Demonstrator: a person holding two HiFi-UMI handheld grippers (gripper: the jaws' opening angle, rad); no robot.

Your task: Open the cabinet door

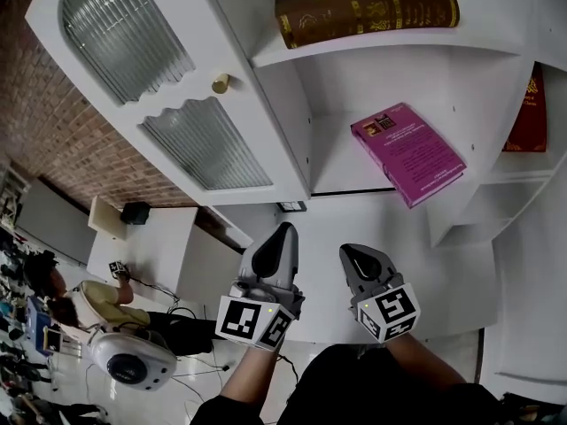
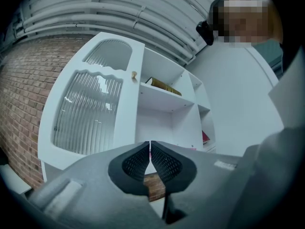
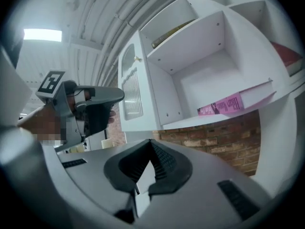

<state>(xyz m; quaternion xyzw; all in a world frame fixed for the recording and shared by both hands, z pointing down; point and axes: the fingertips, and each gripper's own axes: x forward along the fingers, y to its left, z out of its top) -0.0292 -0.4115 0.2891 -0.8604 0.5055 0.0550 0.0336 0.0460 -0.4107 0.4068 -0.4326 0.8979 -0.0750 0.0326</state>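
The white cabinet's door point(image 1: 168, 87) stands swung wide to the left, with two ribbed glass panes and a small gold knob point(image 1: 221, 83). Behind it the shelves point(image 1: 354, 51) lie open, holding a brown book point(image 1: 368, 11) and a pink book point(image 1: 407, 153). My left gripper point(image 1: 285, 230) is shut and empty, well below the door and apart from it. Beside it, my right gripper point(image 1: 346, 251) is also shut on nothing. The left gripper view shows the door point(image 2: 95, 104), its knob point(image 2: 134, 75) and the closed jaws point(image 2: 150, 145). In the right gripper view the jaws point(image 3: 151, 143) meet below the pink book point(image 3: 228, 104).
A red book point(image 1: 530, 113) leans in a right-hand compartment. A brick wall point(image 1: 44, 122) runs behind the cabinet. A seated person point(image 1: 89, 299) and a white domed device point(image 1: 133, 359) are at the lower left, near a white box-shaped unit point(image 1: 168, 246).
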